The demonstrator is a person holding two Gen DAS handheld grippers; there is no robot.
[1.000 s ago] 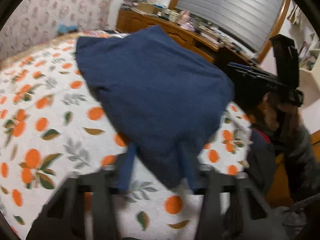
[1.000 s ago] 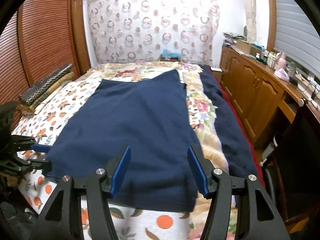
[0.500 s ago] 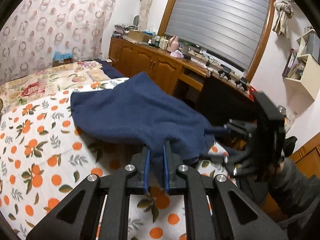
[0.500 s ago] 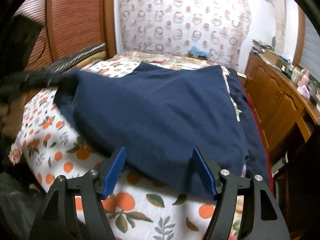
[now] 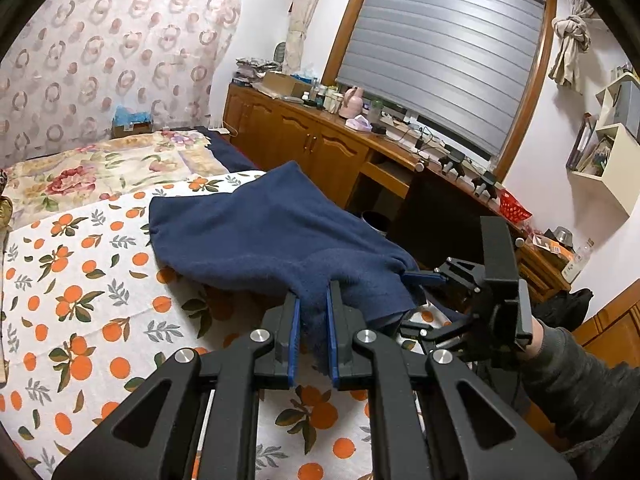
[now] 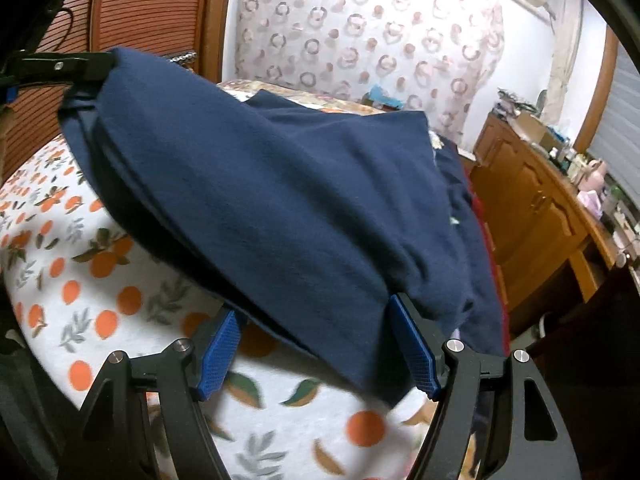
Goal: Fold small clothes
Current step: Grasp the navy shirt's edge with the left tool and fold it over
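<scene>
- Left gripper (image 5: 313, 320), black with blue pads, pinches one corner of a dark navy fleece garment (image 5: 264, 236), lifting it above an orange-print bedsheet (image 5: 80, 300).
- Right gripper (image 6: 320, 354) stands spread, the garment's edge between its pads, not pressed.

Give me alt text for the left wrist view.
The left gripper is shut on a corner of a navy cloth, lifting it off an orange-print bedsheet. The right gripper reaches in, open, at the cloth's other near corner.
</scene>
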